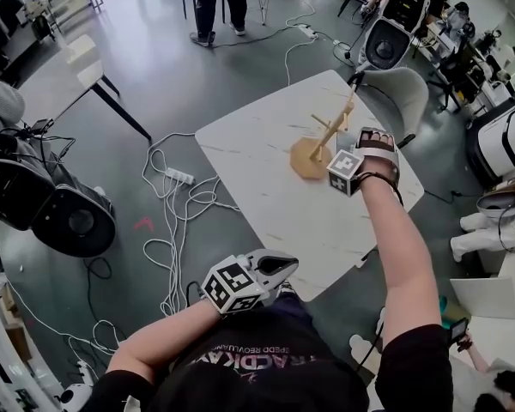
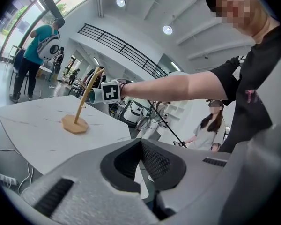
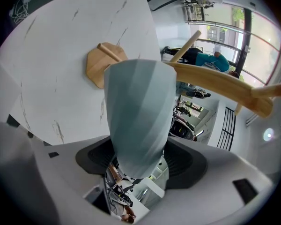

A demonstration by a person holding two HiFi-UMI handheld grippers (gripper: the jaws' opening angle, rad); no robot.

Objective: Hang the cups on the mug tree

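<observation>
right gripper [image 3: 140, 161] clamped on a pale blue-grey cup [image 3: 140, 111], jaws pressed on its narrow end. the cup's long axis runs straight out from the jaws, wide end pointing away toward the mug tree [image 3: 215, 81]. a wooden branch passes just beside the cup; contact unclear. tree base sits on the white table [image 1: 266, 187]. left gripper [image 2: 143, 161] held low near the table's near edge, jaws together, nothing between them.

Open-plan tech lab or workshop hall.
Bare grey floor [image 1: 163, 67] strewn with cables [image 1: 191, 197] and a power strip [image 1: 179, 176], white machines [image 1: 386, 37] along the edges, upper-level railing [image 2: 117, 43], tall windows [image 2: 18, 13], one white desk [image 1: 257, 153].
</observation>
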